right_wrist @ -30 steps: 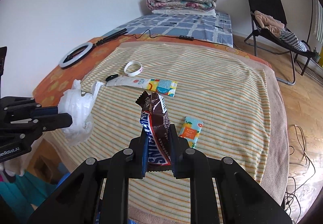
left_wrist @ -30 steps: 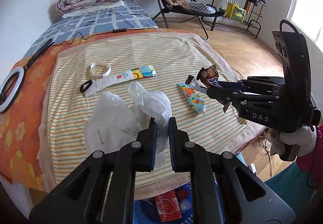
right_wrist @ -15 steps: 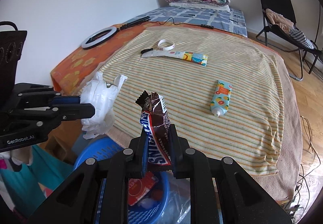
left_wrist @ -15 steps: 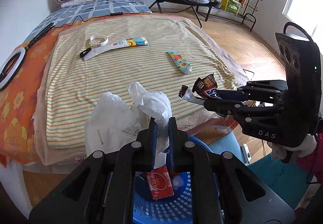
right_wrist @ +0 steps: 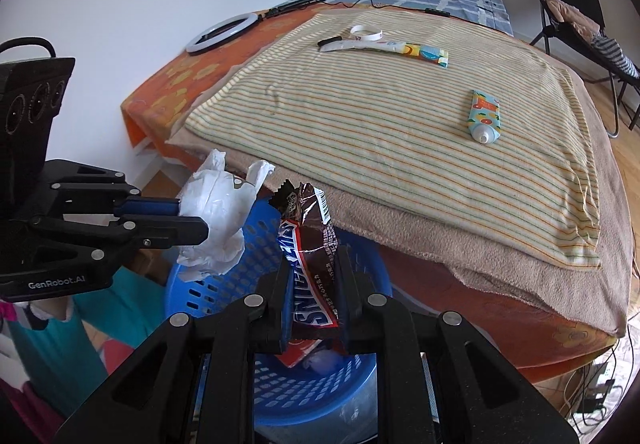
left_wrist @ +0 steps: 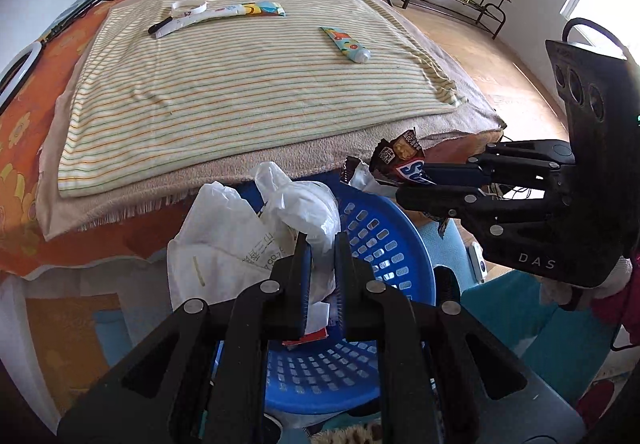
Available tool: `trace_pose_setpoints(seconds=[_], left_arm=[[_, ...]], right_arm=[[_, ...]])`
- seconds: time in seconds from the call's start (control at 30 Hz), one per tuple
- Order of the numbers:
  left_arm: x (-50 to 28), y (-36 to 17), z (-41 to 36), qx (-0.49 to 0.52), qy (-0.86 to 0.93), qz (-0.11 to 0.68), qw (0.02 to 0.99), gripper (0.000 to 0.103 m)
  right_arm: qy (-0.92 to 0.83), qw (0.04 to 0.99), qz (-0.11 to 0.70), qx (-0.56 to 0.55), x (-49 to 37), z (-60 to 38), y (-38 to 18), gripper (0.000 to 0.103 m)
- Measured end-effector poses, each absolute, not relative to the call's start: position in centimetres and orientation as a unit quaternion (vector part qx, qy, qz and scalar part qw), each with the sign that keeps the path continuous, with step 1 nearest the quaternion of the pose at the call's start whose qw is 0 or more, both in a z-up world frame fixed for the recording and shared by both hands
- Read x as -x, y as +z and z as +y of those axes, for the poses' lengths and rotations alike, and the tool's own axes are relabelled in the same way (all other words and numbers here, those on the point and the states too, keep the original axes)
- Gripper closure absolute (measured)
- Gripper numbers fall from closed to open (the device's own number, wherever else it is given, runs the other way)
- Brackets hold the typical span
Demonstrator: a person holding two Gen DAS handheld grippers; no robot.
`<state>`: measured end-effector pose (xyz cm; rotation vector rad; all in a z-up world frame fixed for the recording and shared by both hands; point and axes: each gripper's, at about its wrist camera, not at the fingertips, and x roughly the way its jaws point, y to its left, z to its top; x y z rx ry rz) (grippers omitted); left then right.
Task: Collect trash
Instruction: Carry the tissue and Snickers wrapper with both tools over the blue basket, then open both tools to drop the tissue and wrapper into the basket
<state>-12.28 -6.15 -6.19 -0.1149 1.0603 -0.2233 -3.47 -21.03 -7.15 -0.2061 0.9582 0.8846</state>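
The left gripper (left_wrist: 322, 264) is clenching a crumpled white plastic bag (left_wrist: 256, 236) between its two fingers, and the bag is hanging over the near rim of a blue perforated plastic basket (left_wrist: 384, 244) that is sitting on the floor beside the bed. In the right wrist view the same bag (right_wrist: 218, 220) is bulging out past the left gripper's fingertips, above the basket's left rim (right_wrist: 240, 276). The right gripper (right_wrist: 314, 292) is gripping a brown Snickers wrapper (right_wrist: 310, 244) upright, its torn top edge sticking up above the fingers, and it is holding the wrapper over the basket's opening. A red-and-white packet (right_wrist: 298, 352) is lying in the bottom of the basket beneath the wrapper. From the left wrist camera the wrapper (left_wrist: 400, 164) is showing at the tip of the right gripper, above the far rim of the basket and just in front of the bed's edge. On the bed, a yellow striped towel (right_wrist: 380, 116) is lying over a beige blanket (right_wrist: 460, 244). A small colourful tube with a white cap (right_wrist: 484, 118) is resting on the towel, well apart from a long white-and-colourful sachet (right_wrist: 392, 48) and a white wristband (right_wrist: 366, 33) farther back. A white ring light (right_wrist: 222, 33) is lying on the orange floral sheet (right_wrist: 176, 84).
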Motion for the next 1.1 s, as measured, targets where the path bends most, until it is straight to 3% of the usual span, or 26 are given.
trace_pose_setpoints(seconds=[1.1], left_arm=[[12.9, -12.5, -7.0, 0.041, -0.097, 0.570, 0.815, 0.094]], right_arm=[[0.397, 0.756, 0.506, 0.120, 4.8, -19.9, -13.2, 0.087]])
